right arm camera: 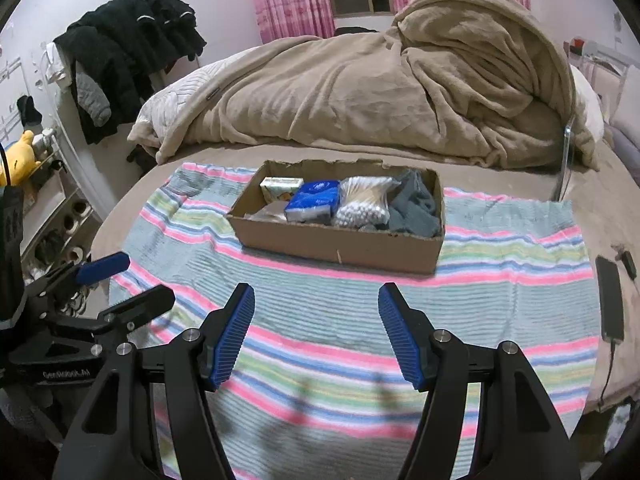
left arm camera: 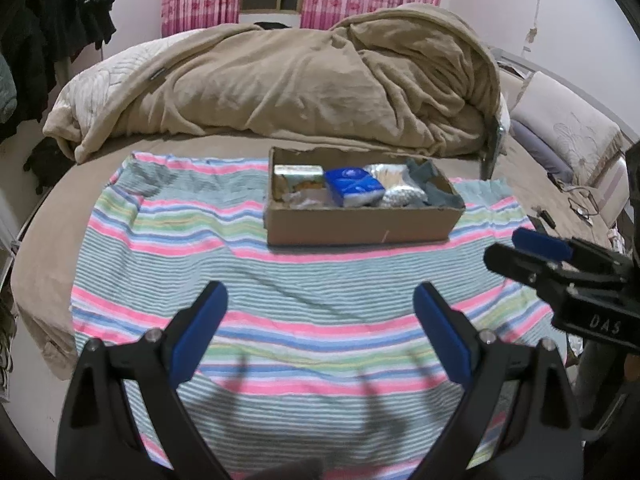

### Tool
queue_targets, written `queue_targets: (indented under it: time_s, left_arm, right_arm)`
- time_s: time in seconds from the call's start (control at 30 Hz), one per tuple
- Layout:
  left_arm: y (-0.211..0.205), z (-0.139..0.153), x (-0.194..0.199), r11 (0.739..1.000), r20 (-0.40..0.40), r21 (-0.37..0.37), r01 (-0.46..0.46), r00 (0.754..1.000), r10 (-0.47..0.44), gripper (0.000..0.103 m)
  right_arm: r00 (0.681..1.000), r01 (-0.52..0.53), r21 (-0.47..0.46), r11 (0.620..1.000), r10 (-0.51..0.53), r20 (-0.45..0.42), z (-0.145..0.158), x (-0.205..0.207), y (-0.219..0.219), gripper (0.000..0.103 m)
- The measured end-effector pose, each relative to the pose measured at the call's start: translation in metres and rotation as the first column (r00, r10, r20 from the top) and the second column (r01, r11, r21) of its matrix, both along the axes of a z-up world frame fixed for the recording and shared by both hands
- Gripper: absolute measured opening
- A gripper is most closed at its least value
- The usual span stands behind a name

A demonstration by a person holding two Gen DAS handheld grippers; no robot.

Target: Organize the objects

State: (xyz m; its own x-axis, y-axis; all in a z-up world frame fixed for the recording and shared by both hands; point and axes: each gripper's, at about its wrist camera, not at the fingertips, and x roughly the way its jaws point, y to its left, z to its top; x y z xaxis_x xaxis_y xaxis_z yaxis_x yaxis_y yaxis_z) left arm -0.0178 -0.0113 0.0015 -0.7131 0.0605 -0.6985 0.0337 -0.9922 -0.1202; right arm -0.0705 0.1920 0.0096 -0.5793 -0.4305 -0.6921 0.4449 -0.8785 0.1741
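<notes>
Cardboard box (right arm camera: 340,246) sat packed at twelve o'clock on the striped towel (right arm camera: 320,320). Both my left tongs (left arm camera: 320,300) and right tongs (right arm camera: 316,300) hung spread, empty. Nudging its light wall could skid it.

A brown cardboard box (right arm camera: 340,246) sits on a towel (right arm camera: 360,312) striped pink, green, blue and white. Inside the box: a blue tissue pack (right arm camera: 314,202) and grey cloth (right arm camera: 414,210). Behind the box, a tan blanket (right arm camera: 380,92).

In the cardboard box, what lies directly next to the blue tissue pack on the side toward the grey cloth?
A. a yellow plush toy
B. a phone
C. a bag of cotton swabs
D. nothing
C: the bag of cotton swabs lies between the blue tissue pack and the grey cloth in the cardboard box.
</notes>
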Motion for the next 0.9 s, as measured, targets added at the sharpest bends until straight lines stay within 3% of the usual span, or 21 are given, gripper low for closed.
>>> queue_targets:
  time_s: [0.2, 0.5, 0.9]
  left_arm:
    - [0.0, 0.007, 0.012, 1.0, -0.016, 0.004, 0.011, 1.0, -0.011, 0.095]
    - [0.005, 0.005, 0.021, 0.999, 0.021, -0.006, 0.053, 0.998, -0.053, 0.095]
    - [0.0, 0.016, 0.035, 0.999, -0.021, 0.001, 0.051, 0.998, -0.051, 0.095]
  right_arm:
    - [1.0, 0.018, 0.006, 1.0, -0.018, 0.021, -0.006, 0.013, 0.006, 0.068]
    - [0.998, 0.062, 0.0, 0.998, -0.062, 0.008, -0.004, 0.024, 0.008, 0.068]
    - [0.998, 0.07, 0.027, 0.997, -0.07, 0.003, 0.003, 0.037, 0.012, 0.068]
